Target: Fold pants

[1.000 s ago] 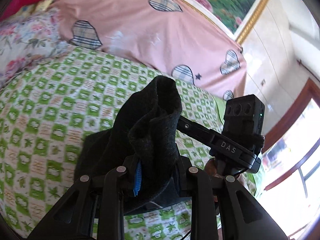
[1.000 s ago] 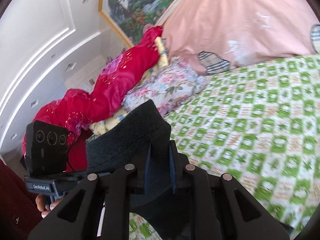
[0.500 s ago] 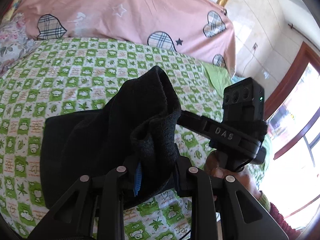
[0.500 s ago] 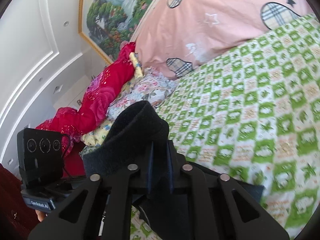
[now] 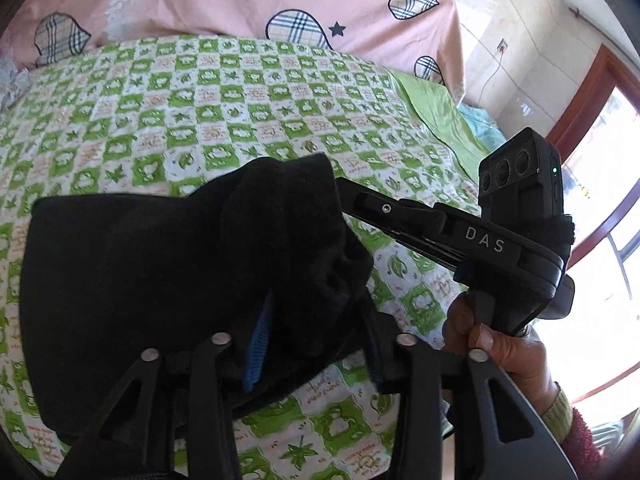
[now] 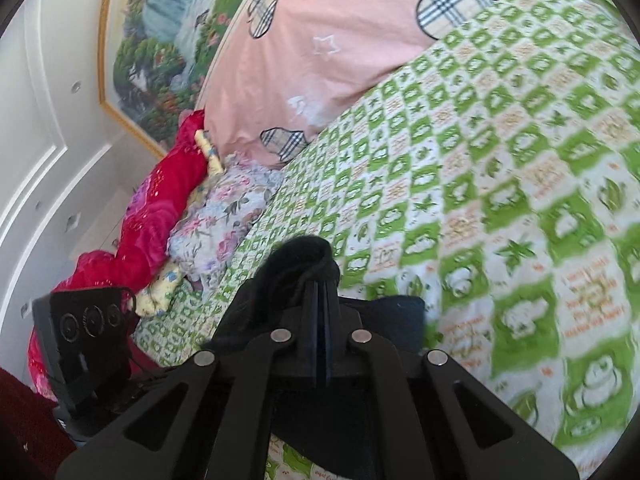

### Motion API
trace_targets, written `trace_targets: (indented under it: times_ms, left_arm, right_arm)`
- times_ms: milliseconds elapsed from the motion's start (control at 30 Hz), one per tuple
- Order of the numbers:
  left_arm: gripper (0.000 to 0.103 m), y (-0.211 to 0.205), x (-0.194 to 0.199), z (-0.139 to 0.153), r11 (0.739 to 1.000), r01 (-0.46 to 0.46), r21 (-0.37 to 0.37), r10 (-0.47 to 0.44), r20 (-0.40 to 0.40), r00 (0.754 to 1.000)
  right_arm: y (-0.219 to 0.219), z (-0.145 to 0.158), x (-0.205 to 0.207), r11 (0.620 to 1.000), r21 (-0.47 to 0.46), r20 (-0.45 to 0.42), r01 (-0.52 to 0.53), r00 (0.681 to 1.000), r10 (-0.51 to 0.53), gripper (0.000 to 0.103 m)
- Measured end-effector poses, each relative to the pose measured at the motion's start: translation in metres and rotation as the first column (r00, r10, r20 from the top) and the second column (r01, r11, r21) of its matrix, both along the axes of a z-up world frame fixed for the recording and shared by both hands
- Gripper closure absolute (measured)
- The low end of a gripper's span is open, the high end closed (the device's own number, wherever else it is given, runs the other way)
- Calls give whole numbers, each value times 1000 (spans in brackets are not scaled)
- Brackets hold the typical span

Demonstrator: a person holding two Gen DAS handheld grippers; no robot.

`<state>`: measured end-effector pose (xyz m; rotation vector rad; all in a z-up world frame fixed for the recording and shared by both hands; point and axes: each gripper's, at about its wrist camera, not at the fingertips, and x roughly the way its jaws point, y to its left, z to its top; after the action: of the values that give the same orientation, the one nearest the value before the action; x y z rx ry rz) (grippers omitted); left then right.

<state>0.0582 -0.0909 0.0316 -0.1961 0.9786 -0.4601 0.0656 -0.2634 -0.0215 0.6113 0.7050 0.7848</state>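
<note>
Left claw [image 5: 316, 344] opening around bunched, fuzzy black pants [image 5: 160, 280] on checked bedsheet [image 5: 240, 112]

Your right gripper [image 6: 318, 300] has its jaws pressed tight together w/ a bunched fold of the black pants [image 6: 298, 264] pinched between them; the fabric humps up just past the tips and more of it spreads under the frame. It sits low over the green-and-white checked bedspread [image 6: 500, 184], which is blurred toward the right. Beyond that you've got the pink quilt w/ plaid hearts [image 6: 340, 40], a floral pillow [image 6: 224, 216] and a red blanket [image 6: 160, 208] heaped at left, and a gold-framed landscape painting [image 6: 160, 40] on the wall. Bottom left: the other gripper's camera block [image 6: 88, 340].
</note>
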Motion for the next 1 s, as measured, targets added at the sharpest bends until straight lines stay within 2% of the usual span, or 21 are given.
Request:
trace_targets:
  times_ms: [100,133,200,267,300,400,467,633,1000]
  left_arm:
    - [57,3,-4,2,1000,10,-25,-10,-7,1000]
    - [57,5,-5,3,1000,10,-28,-11,-5,1000]
    - [55,10,-9,8,999,11,-42,-11,1,1000]
    - [53,17,-13,12,998,6,-56,-5,9,1000]
    - [52,22,-15,15,998,1,-61,0,14,1000]
    - [49,34,-21,24,997,-17,-79,19,29,999]
    - [46,43,-24,30,996,-37,-87,41,40,998]
    - [43,68,-29,38,991,-101,-92,107,61,992]
    - [41,107,-31,34,972,-206,-109,211,37,977]
  right_arm:
    - [-5,0,-6,999,7,-11,34,999,-33,94]
    - [-6,1,-8,999,4,-11,45,999,-45,88]
    - [-6,4,-11,998,-3,-11,64,998,-64,71]
    - [-5,7,-16,997,2,3,74,997,-74,40]
    - [-5,9,-18,997,3,13,77,997,-77,37]
    - [1,15,-22,996,-22,23,85,996,-85,33]
    - [6,19,-24,993,-57,16,102,995,-101,25]
    - [19,28,-28,982,-129,7,136,991,-136,12]
    - [37,39,-38,967,-198,20,162,987,-161,11]
